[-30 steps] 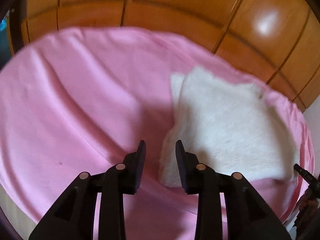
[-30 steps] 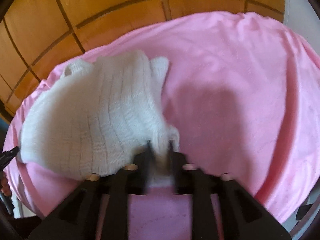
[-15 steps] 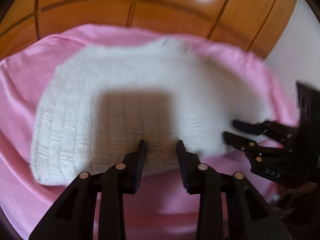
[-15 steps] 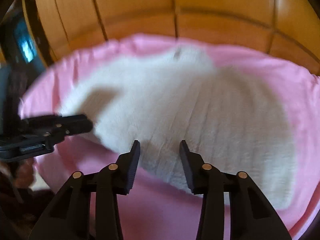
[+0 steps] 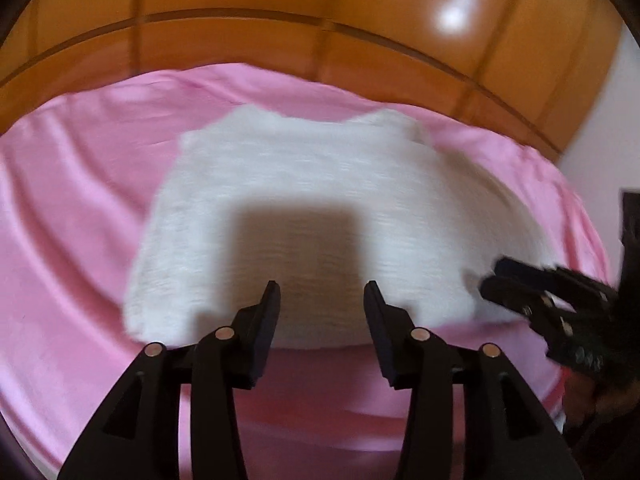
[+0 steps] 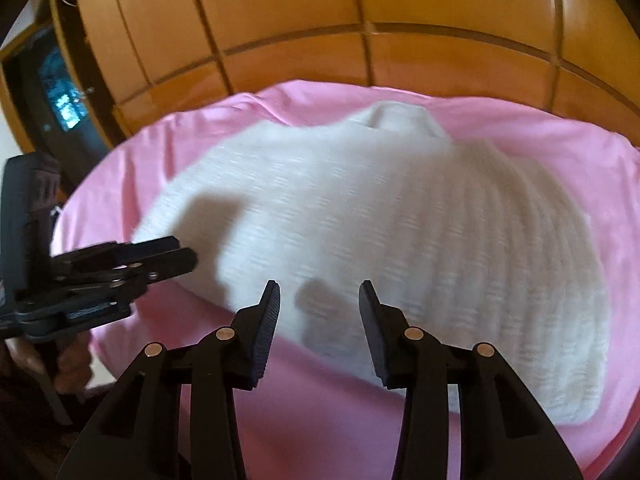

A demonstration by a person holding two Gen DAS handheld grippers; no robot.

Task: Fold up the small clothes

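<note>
Both grippers hang over the near hem with nothing in them: the left gripper (image 5: 320,298) is spreading its jaws wider, the right gripper (image 6: 319,296) sits part open. The white knit sweater (image 5: 320,200) lies flat on the pink sheet (image 5: 80,208), neck toward the wooden wall (image 5: 280,40). I'd pinch the two near corners at once, grabbing knit only, not sheet, then carry them evenly toward the neck.
</note>
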